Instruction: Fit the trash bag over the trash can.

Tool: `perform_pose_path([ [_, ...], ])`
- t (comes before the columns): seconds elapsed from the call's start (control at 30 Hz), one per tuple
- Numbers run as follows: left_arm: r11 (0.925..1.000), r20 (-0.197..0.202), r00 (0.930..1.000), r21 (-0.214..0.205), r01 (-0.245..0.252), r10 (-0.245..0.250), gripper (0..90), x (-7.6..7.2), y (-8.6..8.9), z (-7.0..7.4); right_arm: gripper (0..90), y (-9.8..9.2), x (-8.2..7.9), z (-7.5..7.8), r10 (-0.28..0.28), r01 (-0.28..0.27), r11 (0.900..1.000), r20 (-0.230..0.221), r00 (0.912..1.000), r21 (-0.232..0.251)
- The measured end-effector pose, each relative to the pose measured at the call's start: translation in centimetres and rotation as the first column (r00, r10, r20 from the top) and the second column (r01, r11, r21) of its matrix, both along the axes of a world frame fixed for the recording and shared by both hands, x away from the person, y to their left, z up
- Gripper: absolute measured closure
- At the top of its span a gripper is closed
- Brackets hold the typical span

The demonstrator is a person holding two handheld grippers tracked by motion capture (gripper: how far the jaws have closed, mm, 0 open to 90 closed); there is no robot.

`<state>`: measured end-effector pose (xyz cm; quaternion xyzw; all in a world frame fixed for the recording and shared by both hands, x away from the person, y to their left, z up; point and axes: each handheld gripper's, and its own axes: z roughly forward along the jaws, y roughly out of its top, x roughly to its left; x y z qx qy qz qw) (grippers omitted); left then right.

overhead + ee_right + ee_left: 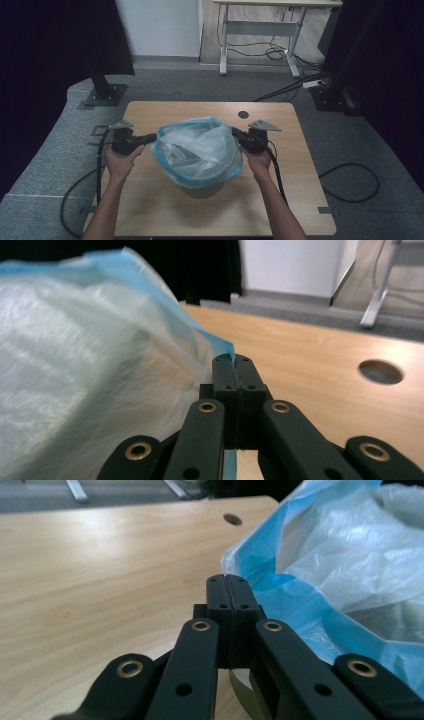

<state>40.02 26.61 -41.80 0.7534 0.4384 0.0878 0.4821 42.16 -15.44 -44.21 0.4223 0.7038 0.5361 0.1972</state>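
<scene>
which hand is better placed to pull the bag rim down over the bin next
Probably neither: the left gripper and right gripper both pinch the blue bag rim, on opposite sides of the bin. If one must lead, right; its view shows the rim clamped between shut jaws most clearly.

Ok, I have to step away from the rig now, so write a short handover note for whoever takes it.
Left gripper: shut on the blue bag rim, left side.
Right gripper: shut on the rim, right side.
Bag sits over the bin at mid table, mouth stretched open between the grippers.
Done: both edges gripped, bag spread.
Left: probably pull the rim down around the bin top, then release.
</scene>
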Motion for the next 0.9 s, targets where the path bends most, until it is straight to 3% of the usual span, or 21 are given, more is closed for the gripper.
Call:
perform_pose_path([
  [0.3, 0.9997, -0.076, 0.9968, -0.002, 0.024, -0.024, 89.9, 0.6, -0.9, -1.9, 89.0, 1.0, 0.3, -2.4, 0.034, -0.036, 0.9990, -0.091, 0.9953, -0.024],
  [0.6, 0.9996, -0.105, 0.9941, -0.002, 0.027, -0.027, 89.9, 0.3, -0.9, -3.5, 89.0, 1.3, -0.2, -4.3, 0.043, -0.052, 0.9959, -0.119, 0.9920, -0.075],
  [0.73, 0.9994, -0.127, 0.9913, 0.000, 0.033, -0.033, 89.8, 0.1, -0.6, -4.4, 89.0, 0.7, -0.5, -5.2, 0.032, -0.048, 0.9944, -0.162, 0.9863, -0.094],
  [0.83, 0.9994, -0.130, 0.9910, -0.005, 0.034, -0.034, 89.9, -0.2, -0.4, -4.6, 88.9, 0.0, -0.8, -5.6, 0.028, -0.041, 0.9961, -0.159, 0.9869, -0.078],
  [0.9, 0.9994, -0.126, 0.9913, -0.002, 0.036, -0.036, 89.8, -0.3, -0.4, -4.6, 81.3, -0.4, -1.2, -5.5, 0.009, -0.023, 0.9956, -0.149, 0.9888, -0.091],
])
